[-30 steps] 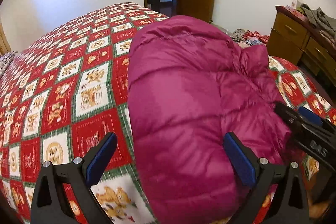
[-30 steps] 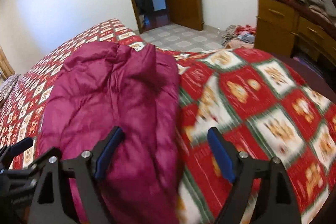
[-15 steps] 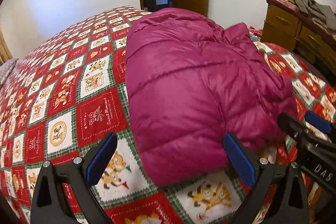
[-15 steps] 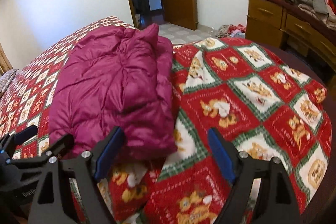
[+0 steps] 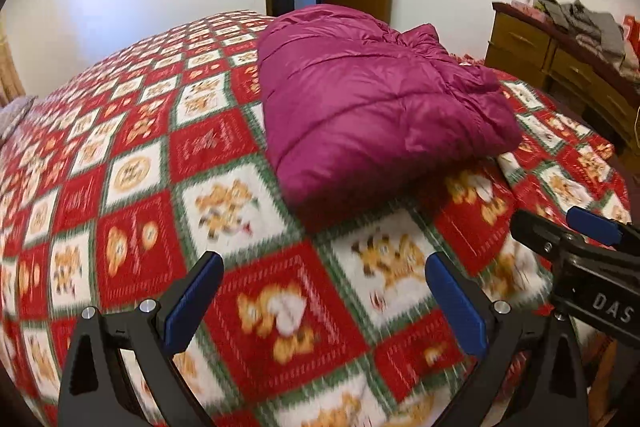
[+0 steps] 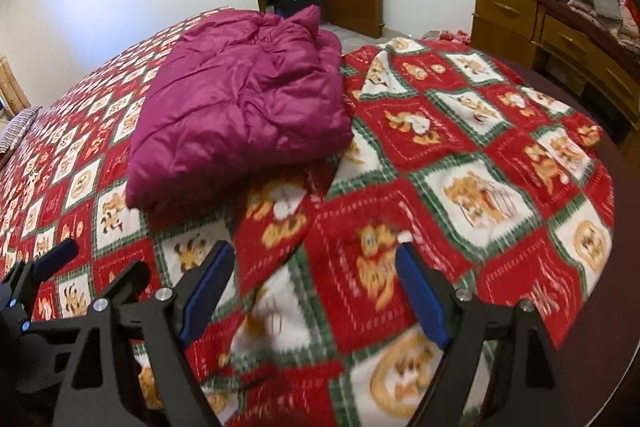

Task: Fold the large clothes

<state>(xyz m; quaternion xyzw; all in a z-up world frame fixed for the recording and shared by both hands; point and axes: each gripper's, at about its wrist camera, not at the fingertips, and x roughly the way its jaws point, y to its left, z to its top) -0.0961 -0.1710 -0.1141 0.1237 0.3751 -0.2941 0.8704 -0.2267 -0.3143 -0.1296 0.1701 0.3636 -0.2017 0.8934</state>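
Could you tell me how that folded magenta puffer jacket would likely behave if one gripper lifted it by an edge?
The puffer jacket looks puffy and quilted, so probably light yet floppy; its fold would likely fall open. Its shiny shell suggests it may slip from a shallow pinch.

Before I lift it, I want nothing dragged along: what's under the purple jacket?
The folded purple jacket lies directly on the red checked blanket. Whatever sits beneath its middle is covered.

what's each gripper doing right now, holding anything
Left gripper: open, holding nothing, clear of the folded magenta down jacket.
Right gripper: open, holding nothing, over the bedspread.
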